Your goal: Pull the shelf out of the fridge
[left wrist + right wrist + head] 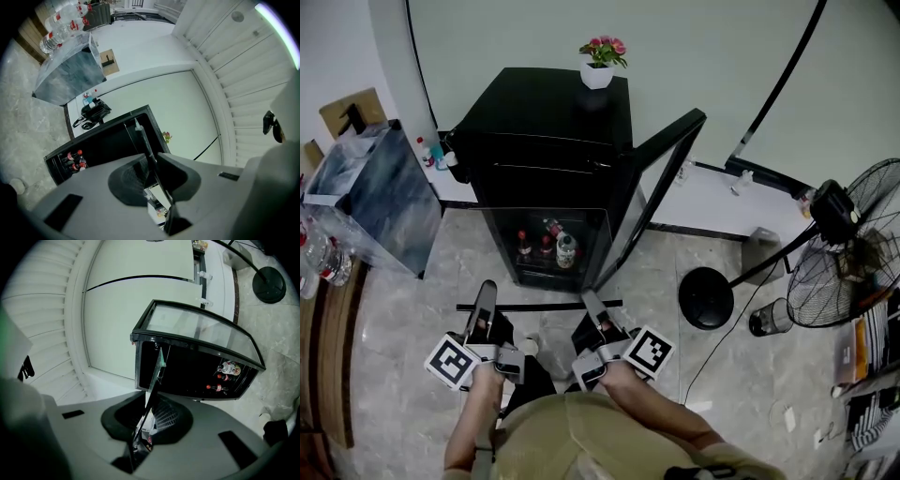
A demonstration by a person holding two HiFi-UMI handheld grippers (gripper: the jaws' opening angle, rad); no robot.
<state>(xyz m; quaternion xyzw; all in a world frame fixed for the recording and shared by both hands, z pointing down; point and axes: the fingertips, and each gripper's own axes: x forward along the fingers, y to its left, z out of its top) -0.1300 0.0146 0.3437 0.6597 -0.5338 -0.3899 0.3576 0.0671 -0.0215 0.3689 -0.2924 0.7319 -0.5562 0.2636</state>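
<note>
Head view shows us the shelf (pixel 539 306) as a thin dark bar running left to right at lower centre, just below the open fridge (pixel 546 141), with our left tool (pixel 484 302) and right tool (pixel 593 307) each clamped narrowly on one end.

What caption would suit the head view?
Left gripper and right gripper hold the shelf outside the open fridge.
</note>
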